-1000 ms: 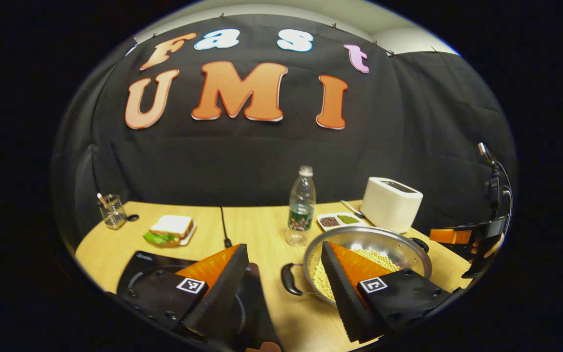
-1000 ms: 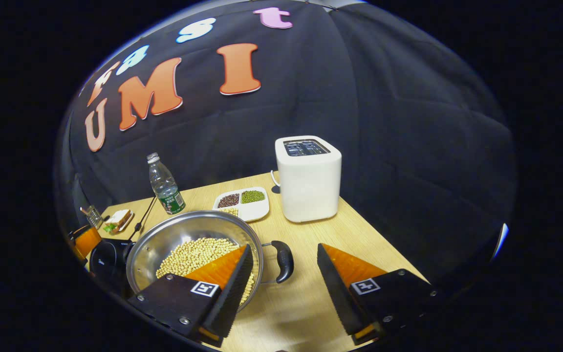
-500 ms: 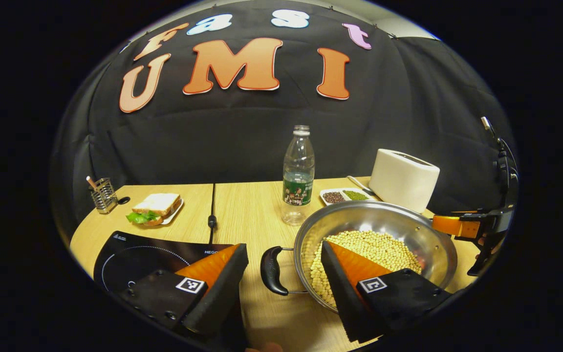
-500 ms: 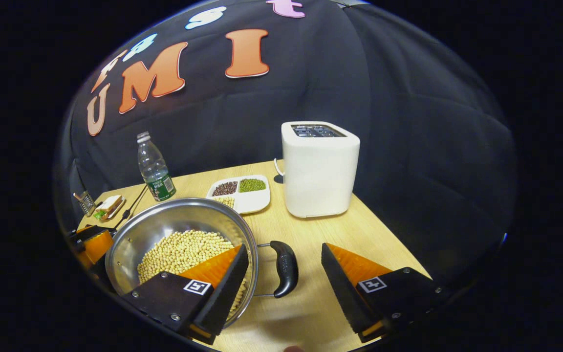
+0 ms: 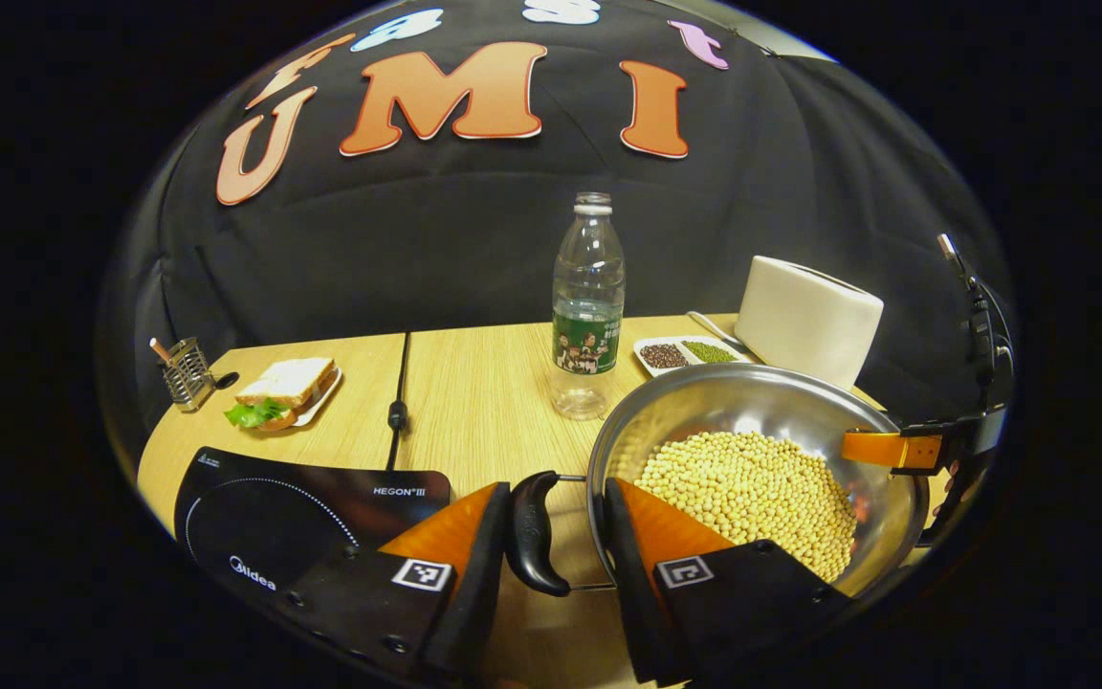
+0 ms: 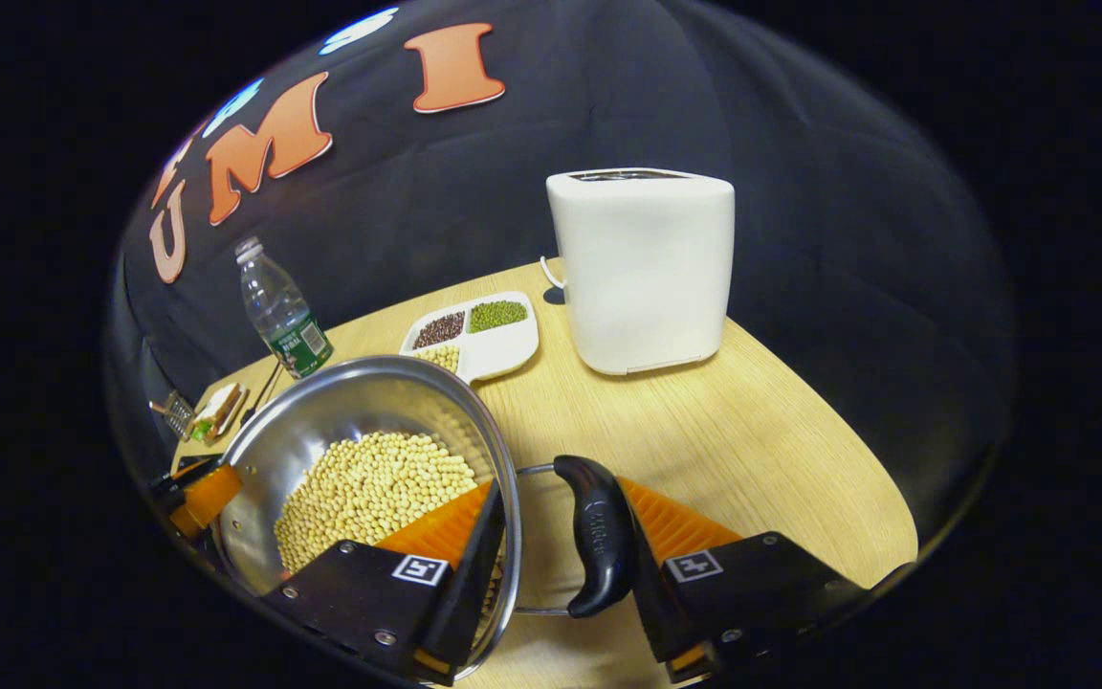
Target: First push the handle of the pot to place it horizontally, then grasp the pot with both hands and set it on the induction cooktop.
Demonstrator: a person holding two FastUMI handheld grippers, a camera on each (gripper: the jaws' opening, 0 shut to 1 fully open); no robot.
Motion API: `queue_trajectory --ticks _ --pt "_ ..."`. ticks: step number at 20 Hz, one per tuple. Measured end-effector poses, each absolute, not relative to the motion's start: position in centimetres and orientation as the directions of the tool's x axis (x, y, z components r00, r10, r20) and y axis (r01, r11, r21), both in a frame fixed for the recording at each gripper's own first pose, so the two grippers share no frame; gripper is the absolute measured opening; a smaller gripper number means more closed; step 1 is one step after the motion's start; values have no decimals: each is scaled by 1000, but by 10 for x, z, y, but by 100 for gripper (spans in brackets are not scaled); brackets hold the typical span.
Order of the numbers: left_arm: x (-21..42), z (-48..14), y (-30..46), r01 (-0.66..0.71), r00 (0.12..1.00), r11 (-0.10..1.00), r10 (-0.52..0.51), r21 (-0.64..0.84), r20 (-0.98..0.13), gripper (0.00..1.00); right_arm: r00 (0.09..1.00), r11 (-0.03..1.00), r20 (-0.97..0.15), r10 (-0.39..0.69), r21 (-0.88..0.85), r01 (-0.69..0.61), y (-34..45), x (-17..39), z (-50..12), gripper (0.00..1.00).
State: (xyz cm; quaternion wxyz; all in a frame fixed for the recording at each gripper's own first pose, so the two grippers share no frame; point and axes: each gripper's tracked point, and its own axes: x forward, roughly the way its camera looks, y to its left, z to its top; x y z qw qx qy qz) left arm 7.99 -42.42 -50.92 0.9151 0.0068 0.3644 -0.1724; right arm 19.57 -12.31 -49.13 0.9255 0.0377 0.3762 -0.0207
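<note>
Both grippers' fingers have narrowed around the pot point(image 5: 752, 450) handles (contact unclear), bottle point(image 5: 587, 306) just behind.

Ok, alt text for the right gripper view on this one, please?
The right tongs straddle the pot's rim and its black handle: one finger over the beans inside, the other against the handle's outer side. Behind on the table stand a toaster, a divided dish and a bottle.

A staged kitchen booth: black cloth walls close in a wooden table point(image 5: 474, 383) laid with a cooktop point(image 5: 293, 512), toaster point(image 6: 642, 268), pot point(image 5: 761, 421) of beans, sandwich point(image 5: 283, 388), bottle point(image 5: 587, 306) and utensil holder point(image 5: 186, 371).
</note>
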Motion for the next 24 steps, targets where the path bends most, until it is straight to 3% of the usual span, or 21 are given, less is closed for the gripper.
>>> queue_trajectory --ticks 4,6,8,10,12,15,16,17,19,20,23,24 --pt "78 -505 -425 322 643 938 -314 -126 -699 55 709 997 -705 -4 54 59 -126 187 -490 58" --pt "79 -505 -426 334 635 933 -327 -133 -700 51 715 997 -699 3 61 56 -125 186 -490 58" --pt "78 -508 -427 370 615 923 -330 -108 -716 59 715 997 -699 1 60 57 -126 184 -490 58" --pt "58 -523 -430 405 520 908 -327 -109 -789 68 712 996 -702 2 63 59 -127 183 -489 58" --pt "66 -523 -431 400 524 910 -325 -109 -788 87 711 996 -703 -1 60 61 -128 182 -490 58" --pt "72 -524 -433 354 539 922 -340 -159 -771 76 709 995 -705 -4 65 70 -127 182 -490 58" --pt "70 -524 -429 329 532 929 -329 -168 -780 66 706 995 -709 -7 69 79 -128 180 -488 58" --pt "72 -525 -429 304 523 936 -321 -180 -789 63 700 994 -715 -10 71 87 -127 177 -488 53" --pt "69 -522 -429 298 513 936 -325 -190 -795 58 698 992 -716 -13 79 99 -126 170 -483 57" --pt "72 -516 -428 301 523 935 -325 -185 -788 62 701 991 -713 -12 85 102 -126 166 -478 56" --pt "76 -493 -421 306 546 934 -329 -183 -770 59 713 989 -701 -4 104 109 -118 160 -456 51" --pt "73 -481 -416 299 546 935 -331 -190 -769 58 718 989 -696 -4 105 108 -113 157 -446 55"
